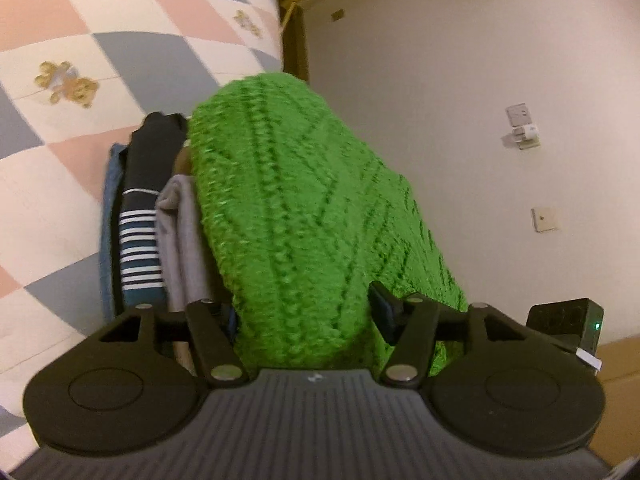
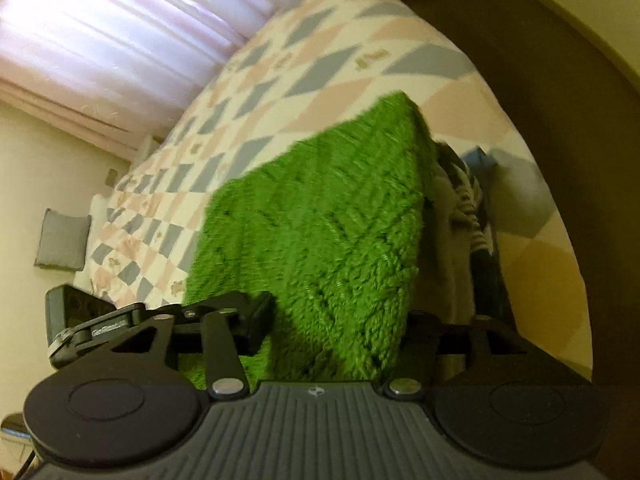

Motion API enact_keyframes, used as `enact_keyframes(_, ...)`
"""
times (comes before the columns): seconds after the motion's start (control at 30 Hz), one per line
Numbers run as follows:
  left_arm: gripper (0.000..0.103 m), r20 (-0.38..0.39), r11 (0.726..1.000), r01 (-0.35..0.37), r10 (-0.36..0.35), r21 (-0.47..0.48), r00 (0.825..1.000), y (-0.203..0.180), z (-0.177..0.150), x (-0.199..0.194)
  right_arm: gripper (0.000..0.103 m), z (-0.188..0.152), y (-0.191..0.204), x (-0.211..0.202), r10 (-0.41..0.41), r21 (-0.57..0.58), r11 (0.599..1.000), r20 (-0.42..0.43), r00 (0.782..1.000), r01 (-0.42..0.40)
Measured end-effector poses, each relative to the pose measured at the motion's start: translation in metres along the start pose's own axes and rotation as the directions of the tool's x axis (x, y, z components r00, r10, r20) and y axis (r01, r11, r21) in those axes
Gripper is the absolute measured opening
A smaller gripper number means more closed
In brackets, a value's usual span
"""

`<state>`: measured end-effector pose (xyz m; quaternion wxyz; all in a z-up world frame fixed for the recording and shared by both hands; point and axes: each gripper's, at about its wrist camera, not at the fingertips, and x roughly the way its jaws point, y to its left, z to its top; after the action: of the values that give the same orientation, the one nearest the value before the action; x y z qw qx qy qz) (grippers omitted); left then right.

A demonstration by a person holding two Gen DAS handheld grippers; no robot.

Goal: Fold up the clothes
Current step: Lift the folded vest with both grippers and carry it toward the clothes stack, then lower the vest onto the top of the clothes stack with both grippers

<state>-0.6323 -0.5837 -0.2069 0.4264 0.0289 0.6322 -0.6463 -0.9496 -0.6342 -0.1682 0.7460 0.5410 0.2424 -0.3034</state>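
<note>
A folded green knitted sweater (image 1: 296,208) fills the middle of the left wrist view and lies against a stack of folded clothes (image 1: 144,216): black, striped, grey and blue. My left gripper (image 1: 304,320) has its jaws wide apart around the sweater's near end; its left finger is hidden behind the knit. In the right wrist view the same sweater (image 2: 320,220) lies between the wide-apart jaws of my right gripper (image 2: 332,324), with the stack (image 2: 464,216) beside it on the right. Whether either gripper presses the knit cannot be seen.
A bed with a quilt of pink, grey and white diamonds (image 1: 72,60) lies under the clothes and also shows in the right wrist view (image 2: 280,64). A white wall with sockets (image 1: 520,128) is on the right. Curtains (image 2: 120,32) hang beyond the bed.
</note>
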Motion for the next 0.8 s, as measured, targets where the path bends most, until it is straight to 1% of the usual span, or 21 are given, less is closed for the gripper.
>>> enact_keyframes(0.03,0.055,0.005,1.0,0.024,-0.024,0.011,1.0,-0.003,0.0,-0.002,0.038,-0.001,0.002,-0.005,0.012,-0.003,1.0,0.012,1.0,-0.012)
enact_keyframes(0.07,0.053,0.009,0.999,0.043,-0.043,0.025,0.999,-0.005,-0.001,-0.003,0.038,-0.001,0.002,-0.01,0.022,0.001,1.0,0.024,0.999,-0.022)
enact_keyframes(0.1,0.051,0.01,0.998,0.041,-0.042,0.043,0.999,-0.006,-0.001,-0.003,0.038,-0.001,0.003,-0.015,0.032,0.005,0.999,0.035,0.999,-0.032)
enact_keyframes(0.17,0.052,-0.013,0.998,-0.01,0.011,0.062,1.0,-0.003,-0.003,0.005,0.038,-0.003,0.0,-0.015,0.015,0.013,1.0,0.041,0.999,-0.015)
enact_keyframes(0.2,0.055,-0.031,0.998,-0.028,0.029,0.062,0.999,0.001,-0.004,0.01,0.038,-0.005,-0.005,-0.011,-0.007,0.024,1.0,0.032,0.999,0.006)
enact_keyframes(0.23,0.055,-0.045,0.998,-0.034,0.037,0.056,0.998,0.004,-0.005,0.013,0.039,-0.008,-0.011,-0.006,-0.031,0.035,0.999,0.02,0.999,0.03)
enact_keyframes(0.27,0.055,-0.048,0.998,-0.031,0.034,0.052,0.998,0.004,-0.006,0.01,0.043,-0.011,-0.016,0.0,-0.054,0.046,0.997,0.007,0.999,0.054)
enact_keyframes(0.3,0.055,-0.048,0.998,-0.03,0.032,0.051,0.998,0.004,-0.006,0.008,0.045,-0.014,-0.021,0.001,-0.055,0.068,0.996,0.011,0.998,0.054)
enact_keyframes(0.33,0.055,-0.039,0.997,-0.034,0.037,0.063,0.999,0.001,-0.006,0.003,0.05,-0.016,-0.02,0.0,-0.054,0.069,0.996,0.029,0.998,0.052)
enact_keyframes(0.37,0.057,-0.028,0.995,-0.044,0.046,0.084,0.999,-0.003,-0.006,-0.005,0.055,-0.017,-0.019,-0.003,-0.054,0.065,0.997,0.049,0.997,0.051)
enact_keyframes(0.4,0.058,-0.016,0.993,-0.051,0.053,0.102,0.998,-0.006,-0.007,-0.013,0.055,-0.02,-0.014,-0.006,-0.067,0.047,0.997,0.068,0.995,0.063)
enact_keyframes(0.47,0.058,0.012,0.993,-0.056,0.055,0.108,0.998,-0.008,-0.009,-0.031,0.066,-0.027,-0.004,-0.013,-0.095,0.008,0.996,0.107,0.99,0.094)
enact_keyframes(0.53,0.057,0.052,0.991,-0.055,0.049,0.118,0.997,-0.012,-0.012,-0.051,0.067,-0.034,0.006,-0.02,-0.121,-0.031,0.991,0.146,0.982,0.126)
enact_keyframes(0.57,0.056,0.076,0.989,-0.058,0.048,0.133,0.996,-0.016,-0.015,-0.062,0.067,-0.038,0.012,-0.024,-0.133,-0.049,0.988,0.166,0.977,0.143)
enact_keyframes(0.6,0.053,0.1,0.984,-0.068,0.052,0.164,0.994,-0.022,-0.019,-0.071,0.067,-0.041,0.017,-0.027,-0.145,-0.068,0.985,0.186,0.972,0.16)
enact_keyframes(0.7,0.052,0.146,0.957,-0.087,0.047,0.277,0.988,-0.046,-0.034,-0.085,0.067,-0.052,0.032,-0.038,-0.177,-0.12,0.97,0.247,0.953,0.212)
enact_keyframes(0.77,0.052,0.151,0.932,-0.079,0.027,0.353,0.988,-0.058,-0.044,-0.083,0.066,-0.059,0.043,-0.045,-0.196,-0.153,0.957,0.288,0.937,0.247)
enact_keyframes(0.8,0.049,0.149,0.921,-0.085,0.03,0.38,0.988,-0.06,-0.05,-0.078,0.066,-0.062,0.048,-0.048,-0.205,-0.169,0.949,0.309,0.929,0.265)
